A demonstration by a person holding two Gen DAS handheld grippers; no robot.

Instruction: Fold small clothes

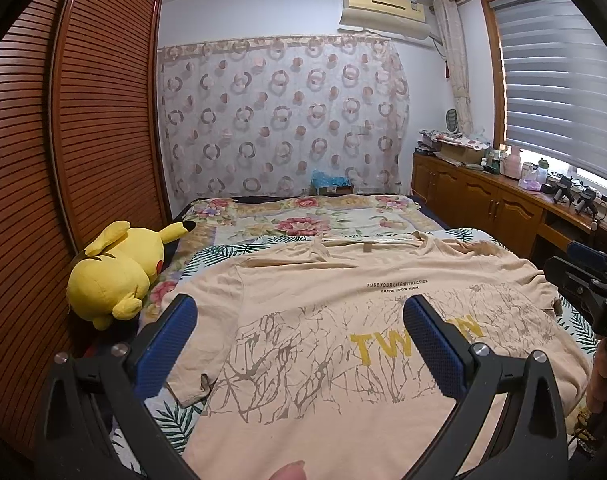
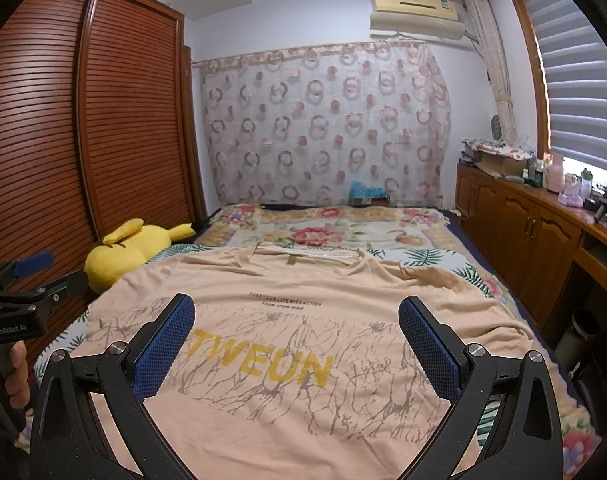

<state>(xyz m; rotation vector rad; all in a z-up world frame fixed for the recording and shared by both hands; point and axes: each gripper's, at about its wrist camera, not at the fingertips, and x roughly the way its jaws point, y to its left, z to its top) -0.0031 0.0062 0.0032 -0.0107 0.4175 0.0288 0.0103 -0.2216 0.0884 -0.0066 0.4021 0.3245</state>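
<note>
A beige T-shirt [image 1: 323, 320] [image 2: 295, 344] with yellow letters and a grey branch print lies spread flat, front up, on the bed, its collar at the far end. My left gripper [image 1: 299, 312] hovers above the shirt's left half, open, nothing between its blue pads [image 1: 167, 344]. My right gripper [image 2: 297, 312] hangs over the shirt's middle, likewise open and empty. Each gripper shows at the edge of the other's view: the right one [image 1: 591, 280] beyond the right sleeve, the left one [image 2: 27, 280] by the left sleeve, held by a hand [image 2: 13, 372].
A yellow plush toy [image 1: 115, 272] [image 2: 123, 252] lies on the bed's left edge against a slatted wooden wardrobe [image 1: 63, 160]. Floral bedding [image 1: 315, 220] stretches beyond the collar. A wooden cabinet [image 2: 523, 224] with clutter runs along the right under the window blinds.
</note>
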